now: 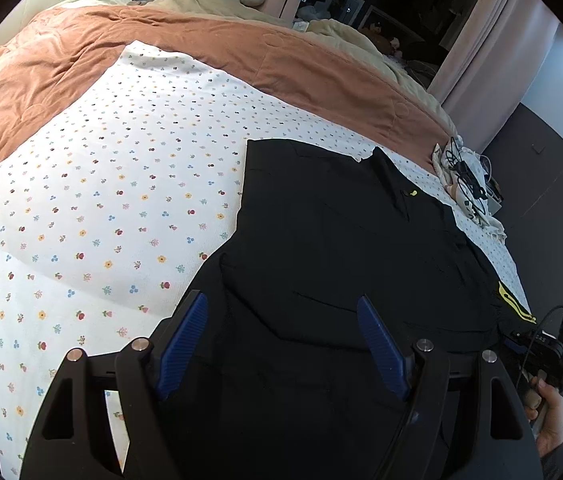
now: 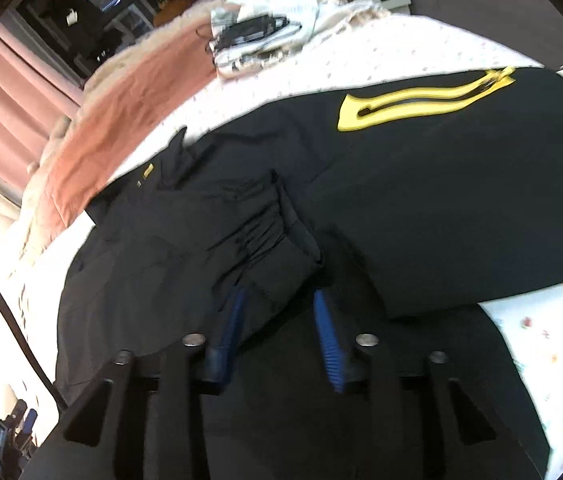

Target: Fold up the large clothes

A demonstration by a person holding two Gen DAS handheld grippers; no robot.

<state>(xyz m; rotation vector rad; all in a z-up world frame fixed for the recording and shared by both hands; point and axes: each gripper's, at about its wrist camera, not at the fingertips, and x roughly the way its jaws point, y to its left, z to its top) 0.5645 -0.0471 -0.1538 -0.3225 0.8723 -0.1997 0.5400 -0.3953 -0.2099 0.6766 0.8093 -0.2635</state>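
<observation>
A large black garment point(image 1: 333, 232) with yellow trim point(image 1: 515, 300) lies spread on a white flowered bed sheet point(image 1: 93, 208). My left gripper point(image 1: 281, 300) is open, its blue pads point(image 1: 183, 344) wide apart just above the garment's near part, holding nothing. In the right wrist view the same garment point(image 2: 441, 208) shows a yellow zip stripe point(image 2: 413, 104). My right gripper point(image 2: 277, 296) is shut on a bunched fold of the black fabric point(image 2: 281, 248), lifted between its blue pads point(image 2: 329, 340). The right gripper and the hand holding it also show in the left wrist view point(image 1: 545, 352).
An orange-brown quilt point(image 1: 81, 56) is folded back across the far part of the bed. A pale cloth with black cables point(image 1: 465, 184) sits at the bed's right edge, also in the right wrist view point(image 2: 257, 36). Pink curtains point(image 2: 13, 112) and a dark floor point(image 1: 553, 184) lie beyond.
</observation>
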